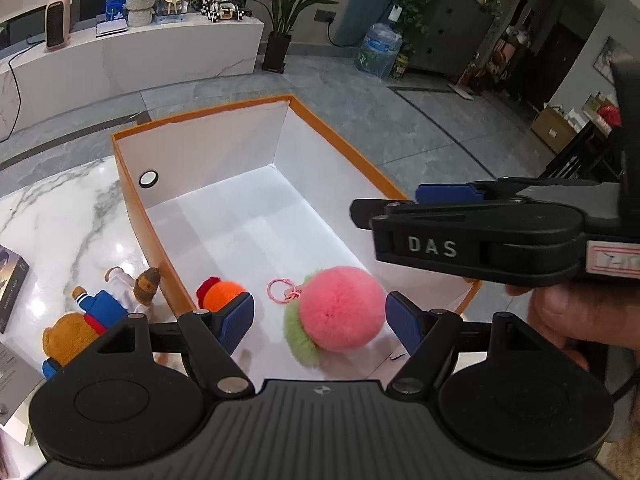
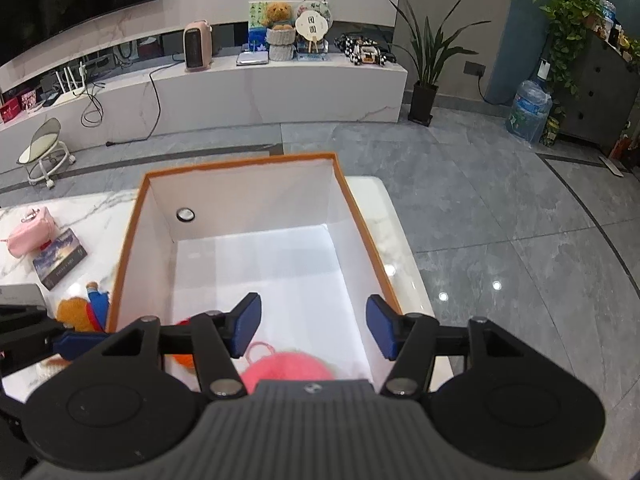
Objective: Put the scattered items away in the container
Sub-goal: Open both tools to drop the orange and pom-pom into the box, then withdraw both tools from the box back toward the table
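An orange box [image 1: 134, 216] with a white inside stands on the marble table. On its floor lie a pink and green pompom keychain [image 1: 340, 310] and an orange plush with a red cap [image 1: 218, 292]. My left gripper [image 1: 320, 320] is open low in the box; the pompom sits between its blue pads, which do not press it. My right gripper [image 2: 315, 324] is open and empty over the box [image 2: 132, 240], above the pompom [image 2: 288, 366]. From the left wrist view the right gripper [image 1: 386, 203] shows side-on, held by a hand [image 1: 560, 312].
Outside the box's left wall lie a brown bear plush [image 1: 68, 336], a doll in a blue jacket [image 1: 100, 304], a book [image 2: 60, 258] and a pink pouch [image 2: 30, 232]. The table edge [image 2: 416, 288] runs just right of the box, with grey floor beyond.
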